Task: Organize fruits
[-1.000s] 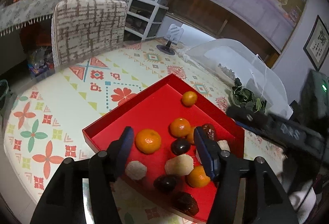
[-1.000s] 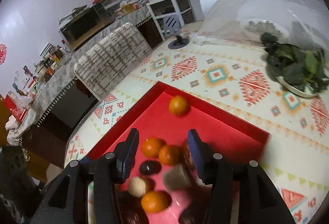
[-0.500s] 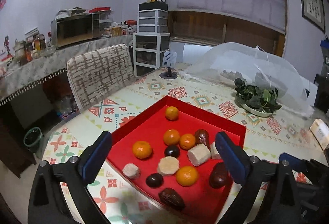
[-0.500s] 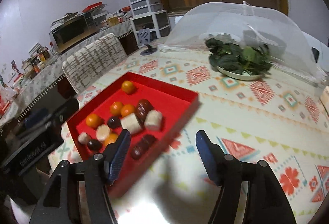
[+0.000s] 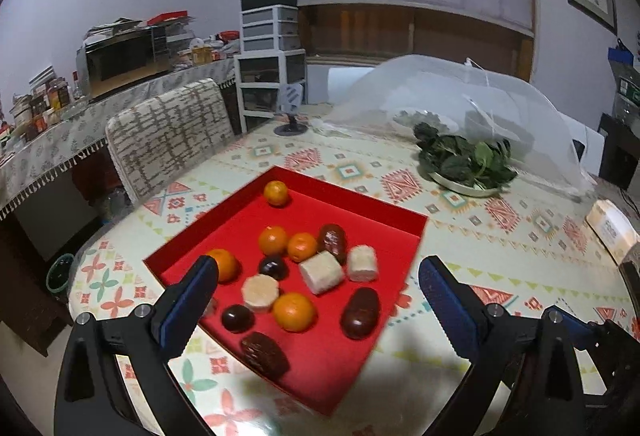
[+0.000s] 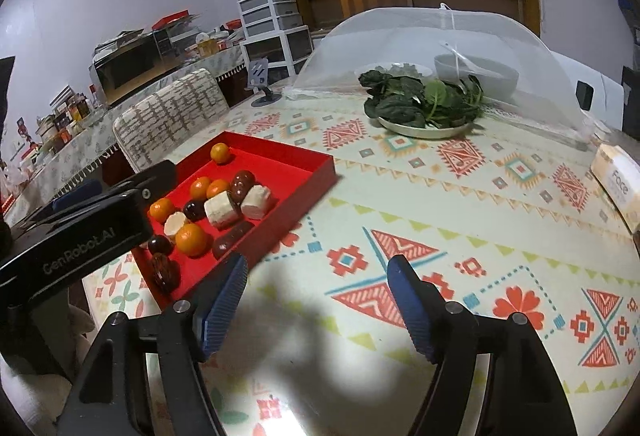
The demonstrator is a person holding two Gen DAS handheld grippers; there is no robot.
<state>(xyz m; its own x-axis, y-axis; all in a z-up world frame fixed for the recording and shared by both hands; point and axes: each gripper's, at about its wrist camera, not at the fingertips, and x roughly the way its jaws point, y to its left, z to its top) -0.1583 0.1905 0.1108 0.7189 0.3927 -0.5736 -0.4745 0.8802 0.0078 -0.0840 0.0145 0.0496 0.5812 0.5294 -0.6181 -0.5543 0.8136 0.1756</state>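
A red tray lies on the patterned tablecloth and holds several oranges, dark dates and pale cut chunks. My left gripper is open and empty, held above the tray's near side. My right gripper is open and empty over bare tablecloth to the right of the tray. The left gripper's black body shows in the right wrist view, covering the tray's left part.
A plate of green leaves sits beyond the tray beside a white mesh food cover. A cardboard box lies at the table's right edge. A padded chair stands at the far left side.
Both grippers have pulled back and up from the tray and opened wider. The right gripper has swung right, off the tray and over the tablecloth. The fruit has not moved.
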